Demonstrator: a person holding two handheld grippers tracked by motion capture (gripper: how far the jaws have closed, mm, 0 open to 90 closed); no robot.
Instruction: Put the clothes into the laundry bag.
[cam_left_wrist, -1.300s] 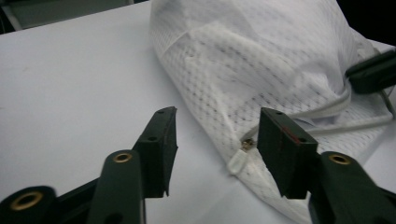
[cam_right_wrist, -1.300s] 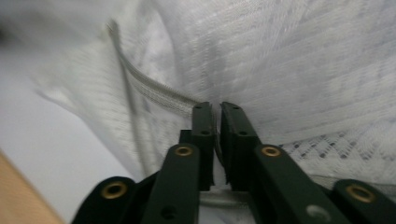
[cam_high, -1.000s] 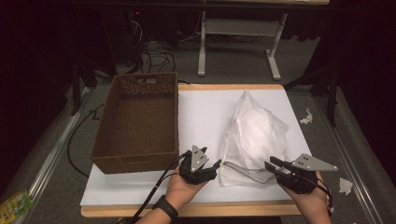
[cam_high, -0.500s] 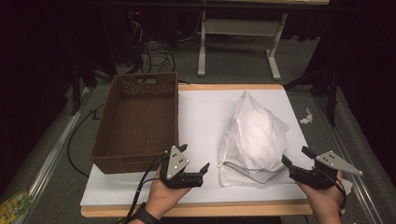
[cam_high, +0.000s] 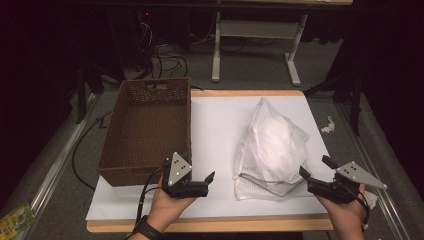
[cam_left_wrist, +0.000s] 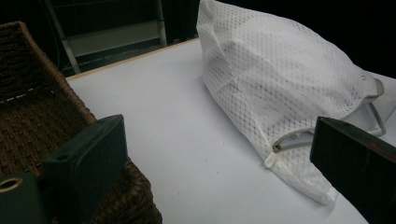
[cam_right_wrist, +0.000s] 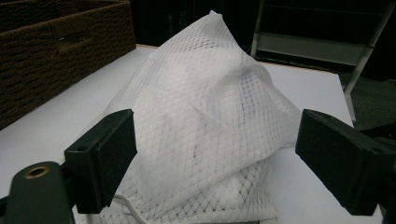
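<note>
High view: the white mesh bag (cam_high: 272, 145) lies stuffed on the white sheet (cam_high: 215, 120), between the left gripper (cam_high: 202, 182) and the right gripper (cam_high: 312, 175), apart from both. Both have just been opening and now stand wide with nothing between the jaws. Left gripper view has the zip pull (cam_left_wrist: 273, 156) ahead and toward its right jaw; the wicker basket (cam_left_wrist: 28, 112) sits just beside its left jaw. The bag looks light, soft and floppy, likely to sag when lifted. Its bound zip edge seems the firmest hold; loose netting would probably stretch and slip.
</note>
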